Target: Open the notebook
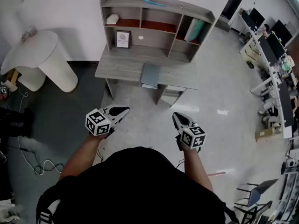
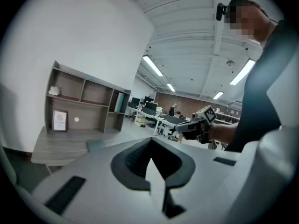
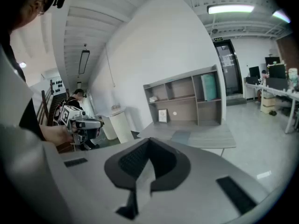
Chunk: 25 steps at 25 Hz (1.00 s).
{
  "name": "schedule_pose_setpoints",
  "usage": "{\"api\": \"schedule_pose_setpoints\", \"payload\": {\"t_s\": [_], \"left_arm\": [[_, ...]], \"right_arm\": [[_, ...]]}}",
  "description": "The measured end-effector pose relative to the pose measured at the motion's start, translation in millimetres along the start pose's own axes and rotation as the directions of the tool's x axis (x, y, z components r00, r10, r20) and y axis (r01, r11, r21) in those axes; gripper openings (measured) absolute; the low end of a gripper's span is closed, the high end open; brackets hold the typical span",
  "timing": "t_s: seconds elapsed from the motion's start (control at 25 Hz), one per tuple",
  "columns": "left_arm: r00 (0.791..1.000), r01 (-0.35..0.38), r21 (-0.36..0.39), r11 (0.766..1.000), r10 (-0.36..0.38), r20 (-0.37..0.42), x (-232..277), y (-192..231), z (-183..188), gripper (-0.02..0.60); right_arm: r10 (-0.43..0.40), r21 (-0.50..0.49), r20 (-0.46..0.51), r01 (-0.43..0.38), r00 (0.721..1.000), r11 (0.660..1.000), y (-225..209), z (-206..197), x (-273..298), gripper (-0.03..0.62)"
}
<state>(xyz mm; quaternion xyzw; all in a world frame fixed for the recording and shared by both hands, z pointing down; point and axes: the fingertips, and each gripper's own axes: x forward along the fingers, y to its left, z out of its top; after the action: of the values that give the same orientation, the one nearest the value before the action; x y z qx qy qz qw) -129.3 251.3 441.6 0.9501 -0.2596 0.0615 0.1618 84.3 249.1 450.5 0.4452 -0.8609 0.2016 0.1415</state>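
You stand on the pale polished floor point(image 1: 219, 101), well back from a grey wood-grain tabletop point(image 1: 121, 69) that sits against the far wall. The notebook point(image 1: 150, 75) lies flat on it, at the near edge and a little right of the middle. It is a thin rectangle with a plain slate-blue cover. It also shows small in the left gripper view point(image 2: 96, 145) and the right gripper view point(image 3: 181, 136).

Your left tool point(image 1: 126, 109) and right tool point(image 1: 175, 115) are both held out in front of you at about waist height, well apart from the notebook. In each tool's own view the white jaws are clenched, tips meeting, with nothing between the ridged dark pads: left point(image 2: 150, 140), right point(image 3: 148, 140).

The notebook looks light and slim, so it will probably slide on the smooth tabletop if you push it sideways. The cover seems matte and likely flexes. A sensible hold is the free edge of the cover, away from the spine, while the other tool presses the body down. Which side the spine is on cannot be told from here.

Behind the notebook rises a shelf unit point(image 1: 159, 10) of the same grey wood with reddish inner boards, holding a small framed picture point(image 1: 123, 38).
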Motion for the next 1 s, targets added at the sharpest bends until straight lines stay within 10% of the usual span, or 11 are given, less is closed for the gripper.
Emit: {"api": "schedule_pose_setpoints", "payload": {"t_s": [0.48, 1.0], "left_arm": [[0.999, 0.001, -0.059, 0.998, 0.002, 0.045, -116.6, 20.5, -20.0, 0.008], [0.999, 0.022, -0.003, 1.0, -0.022, 0.046, -102.5, 28.7, -5.2, 0.008]], "right_arm": [[-0.055, 0.002, 0.027, 0.055, 0.998, 0.998, 92.2, -8.1, -3.6, 0.0], [-0.134, 0.014, 0.083, 0.133, 0.988, 0.991, 67.2, 1.7, -16.6, 0.0]]}}
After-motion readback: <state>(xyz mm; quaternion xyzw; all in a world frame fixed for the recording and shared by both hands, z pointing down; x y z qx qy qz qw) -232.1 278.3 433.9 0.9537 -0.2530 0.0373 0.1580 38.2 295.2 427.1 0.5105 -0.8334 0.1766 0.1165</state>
